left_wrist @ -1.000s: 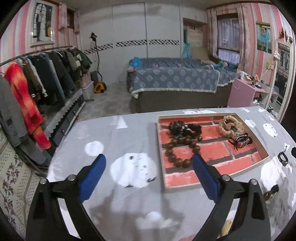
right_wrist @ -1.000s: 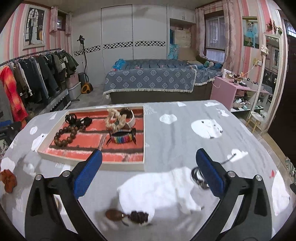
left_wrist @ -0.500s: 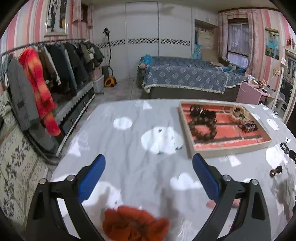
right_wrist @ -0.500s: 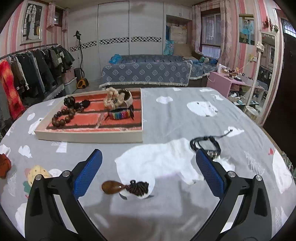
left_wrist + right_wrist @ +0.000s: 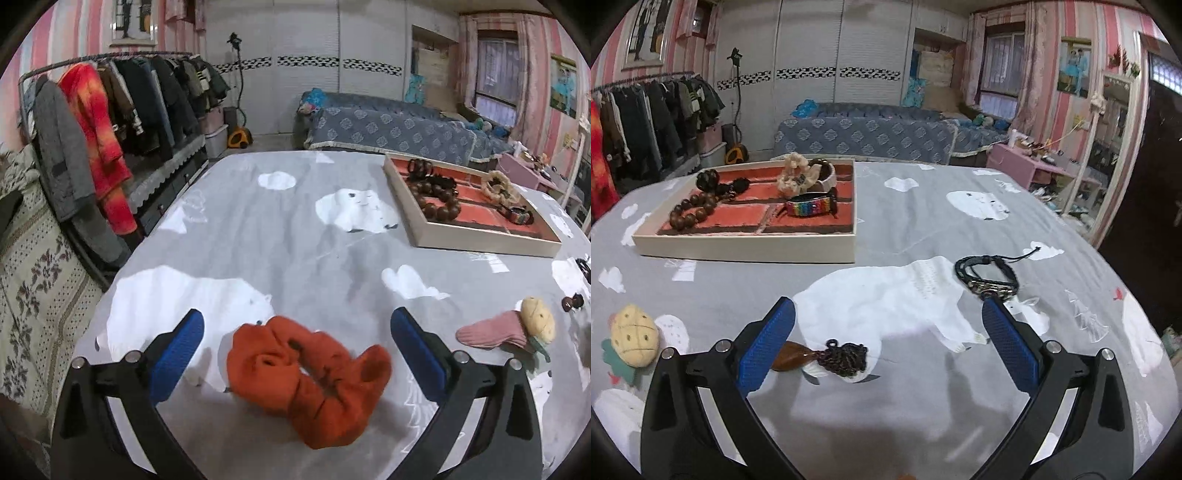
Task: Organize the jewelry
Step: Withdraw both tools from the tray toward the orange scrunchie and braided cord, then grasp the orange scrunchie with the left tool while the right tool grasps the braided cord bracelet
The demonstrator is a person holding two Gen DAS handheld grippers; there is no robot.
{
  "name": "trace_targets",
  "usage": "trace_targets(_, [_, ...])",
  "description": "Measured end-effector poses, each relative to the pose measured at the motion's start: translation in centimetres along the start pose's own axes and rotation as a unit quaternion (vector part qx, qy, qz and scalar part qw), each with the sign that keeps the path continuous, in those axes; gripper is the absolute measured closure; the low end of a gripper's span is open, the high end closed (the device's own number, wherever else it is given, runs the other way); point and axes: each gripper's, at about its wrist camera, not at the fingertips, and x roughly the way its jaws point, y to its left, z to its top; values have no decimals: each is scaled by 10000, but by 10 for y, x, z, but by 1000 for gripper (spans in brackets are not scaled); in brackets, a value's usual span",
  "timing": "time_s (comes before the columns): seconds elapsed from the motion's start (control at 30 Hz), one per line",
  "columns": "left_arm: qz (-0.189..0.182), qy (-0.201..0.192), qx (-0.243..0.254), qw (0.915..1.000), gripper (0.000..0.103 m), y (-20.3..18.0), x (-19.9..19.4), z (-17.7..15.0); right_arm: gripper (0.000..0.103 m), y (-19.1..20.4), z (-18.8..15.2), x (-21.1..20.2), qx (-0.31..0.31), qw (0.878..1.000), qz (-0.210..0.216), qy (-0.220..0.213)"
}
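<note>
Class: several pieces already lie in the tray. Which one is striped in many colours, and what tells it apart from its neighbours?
The rainbow band, in the tray compartment nearest its right wall. The brown bead bracelet and cream scrunchie each show one colour.

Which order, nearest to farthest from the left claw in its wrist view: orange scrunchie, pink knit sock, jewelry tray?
1. Orange fabric scrunchie: between the opening left claw fingers, untouched.
2. Pink knit sock: right, on the cloth.
3. Cream-rimmed red jewelry tray: far right.

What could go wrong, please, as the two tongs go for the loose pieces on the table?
The orange scrunchie is soft and lumpy between the opening left tongs; a pinch may catch one fold and drop it. The brown pendant lies half behind a pad of the right tongs, so closing might push it aside.
</note>
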Motion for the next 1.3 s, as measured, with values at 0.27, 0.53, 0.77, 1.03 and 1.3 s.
trace_targets(0.27, [-251, -371, -434, 9981, 4, 18, -11, -2, 4, -1, -3, -10, 30, 9995, 52, -317])
trace_targets(0.53, [-194, -122, 141, 9996, 4, -6, -11, -11, 4, -2, -4, 7, 168, 9987, 337, 329])
trace_targets(0.77, [9, 176, -35, 9998, 4, 4, 2, -15, 4, 11, -11, 18, -67, 9973, 189, 700])
trace_targets(1.03, [251, 341, 304, 9986, 4, -5, 12, -18, 24, 5, -13, 26, 79, 9960, 138, 883])
trace_targets(1.3, [87, 571, 392, 9976, 4, -9, 23, -20, 36, 1, -14, 32, 188, 9934, 410, 1059])
